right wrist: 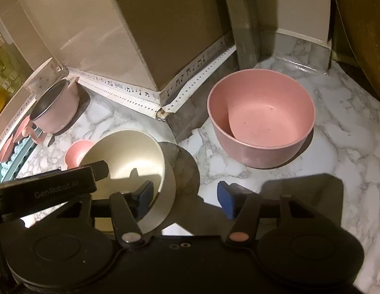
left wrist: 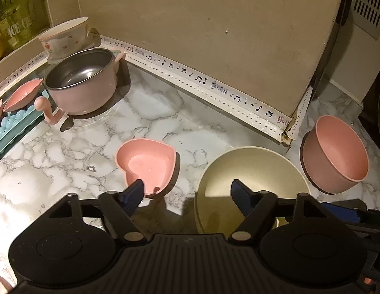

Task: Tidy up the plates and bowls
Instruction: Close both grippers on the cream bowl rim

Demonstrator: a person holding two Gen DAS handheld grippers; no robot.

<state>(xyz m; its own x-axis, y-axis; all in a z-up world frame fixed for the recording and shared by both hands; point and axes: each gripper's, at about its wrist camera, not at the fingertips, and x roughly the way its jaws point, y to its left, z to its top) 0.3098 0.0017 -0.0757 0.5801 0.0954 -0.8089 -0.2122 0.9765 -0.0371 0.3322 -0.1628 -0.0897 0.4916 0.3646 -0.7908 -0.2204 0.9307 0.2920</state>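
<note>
Approaching a cream bowl on the marble bench with both tools, early in the sorting of the dishes. Left tool partly open, one blue pad over the near edge of a pink heart-shaped dish, the other pad inside the cream bowl; nothing pinched. Right tool at a middling gap, left pad close against the cream bowl's wall, right pad over bare bench; contact with the wall not settled by these views, so no grip credited. Round pink bowl upright just to the right of the cream bowl, apart from it. Further left: a pink steel-lined pot by the wall, a floral cup behind it, and pink dishes standing in a teal drying rack.

Step in hand, by judgement: securing the cream bowl for stacking or moving (possibly toward the pink bowl, though no destination is shown). Next move calls for one pad inside the rim and one outside, closing squarely on the wall, then lifting without tipping the bowl or knocking the heart-shaped dish beside it.
</note>
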